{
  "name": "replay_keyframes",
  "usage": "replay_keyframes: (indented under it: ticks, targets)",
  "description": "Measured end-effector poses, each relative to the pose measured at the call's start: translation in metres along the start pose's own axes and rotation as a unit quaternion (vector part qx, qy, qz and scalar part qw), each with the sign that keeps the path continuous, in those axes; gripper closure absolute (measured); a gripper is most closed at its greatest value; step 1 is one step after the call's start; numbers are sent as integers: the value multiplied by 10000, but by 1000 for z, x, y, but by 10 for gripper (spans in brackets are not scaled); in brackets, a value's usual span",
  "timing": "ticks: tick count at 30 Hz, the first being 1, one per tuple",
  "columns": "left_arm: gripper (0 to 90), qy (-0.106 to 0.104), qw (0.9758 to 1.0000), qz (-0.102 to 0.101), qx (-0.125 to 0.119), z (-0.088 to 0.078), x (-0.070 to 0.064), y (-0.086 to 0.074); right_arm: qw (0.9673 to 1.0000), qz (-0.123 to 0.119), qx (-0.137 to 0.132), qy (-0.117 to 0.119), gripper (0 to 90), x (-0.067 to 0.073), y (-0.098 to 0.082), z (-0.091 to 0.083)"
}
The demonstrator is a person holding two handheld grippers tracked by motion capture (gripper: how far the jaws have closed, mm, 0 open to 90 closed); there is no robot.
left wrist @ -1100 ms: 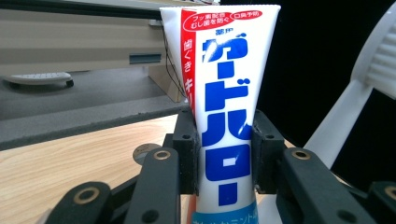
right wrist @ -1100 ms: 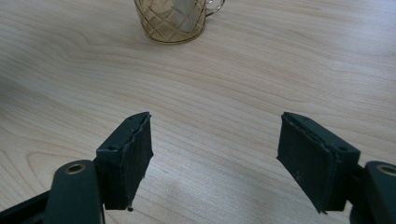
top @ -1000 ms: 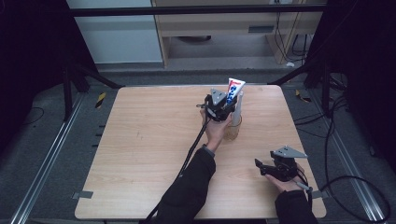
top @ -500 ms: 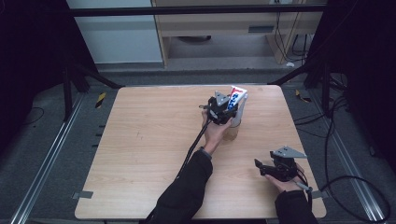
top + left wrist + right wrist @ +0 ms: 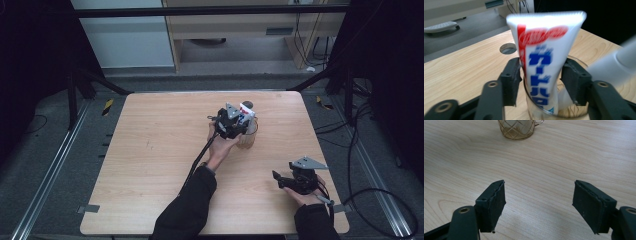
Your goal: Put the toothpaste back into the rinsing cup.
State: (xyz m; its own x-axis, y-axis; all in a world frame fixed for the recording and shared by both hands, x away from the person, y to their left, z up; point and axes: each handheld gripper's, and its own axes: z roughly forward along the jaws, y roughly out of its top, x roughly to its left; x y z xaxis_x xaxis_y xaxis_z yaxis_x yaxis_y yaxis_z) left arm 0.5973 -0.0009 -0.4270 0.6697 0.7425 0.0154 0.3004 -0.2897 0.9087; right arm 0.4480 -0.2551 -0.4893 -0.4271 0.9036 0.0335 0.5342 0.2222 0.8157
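Table (image 5: 150,165): pale wood. Cup (image 5: 248,136): right of table centre, toward the far edge; white tube (image 5: 246,111) stands in it, tilted. Left gripper (image 5: 239,122): at the tube, over the cup, jaws just opened. Right gripper (image 5: 280,180): near the cup-side front corner, well apart from the cup.

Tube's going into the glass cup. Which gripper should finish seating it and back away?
Left. The left gripper has just been opening, with the toothpaste tube standing between its pads inside the glass cup. The right gripper sits open near the table's front edge, away from the cup.
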Motion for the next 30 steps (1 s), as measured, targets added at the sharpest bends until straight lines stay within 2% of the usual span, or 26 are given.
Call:
replay_keyframes:
  ticks: [1,2,5,8,12,16,17,19,23,25,30]
  targets:
    - [507,9,9999,-20,-139,-7,1,1,10000,-3,1,-2,261,0,0,0]
    - [505,12,9998,-7,-177,-11,2,2,10000,-9,-1,-2,260,0,0,0]
    - [458,44,9998,103,-173,-28,5,4,10000,-8,7,-5,259,0,0,0]
    - [424,1,9999,131,-25,-48,11,-2,10000,-51,-4,-40,258,0,0,-1]
    - [379,16,9994,222,254,-79,22,-15,10000,5,-2,-46,255,0,0,-2]
    - [359,38,9988,304,384,-109,32,-26,10000,16,-4,-68,245,0,-1,-2]
    - [350,17,9989,274,393,-114,33,-29,10000,29,0,-75,241,1,-1,-2]
    - [327,-28,9984,245,507,-126,38,-37,9999,53,-2,-86,233,1,-1,-2]
    - [317,75,9972,311,681,-149,45,-55,9999,57,1,-118,216,0,-2,-3]
    - [317,133,9970,258,711,-162,52,-66,9999,98,4,-107,208,0,-2,-3]
    - [294,224,9945,65,1018,-184,67,-96,9999,121,1,-109,191,-1,-2,-3]
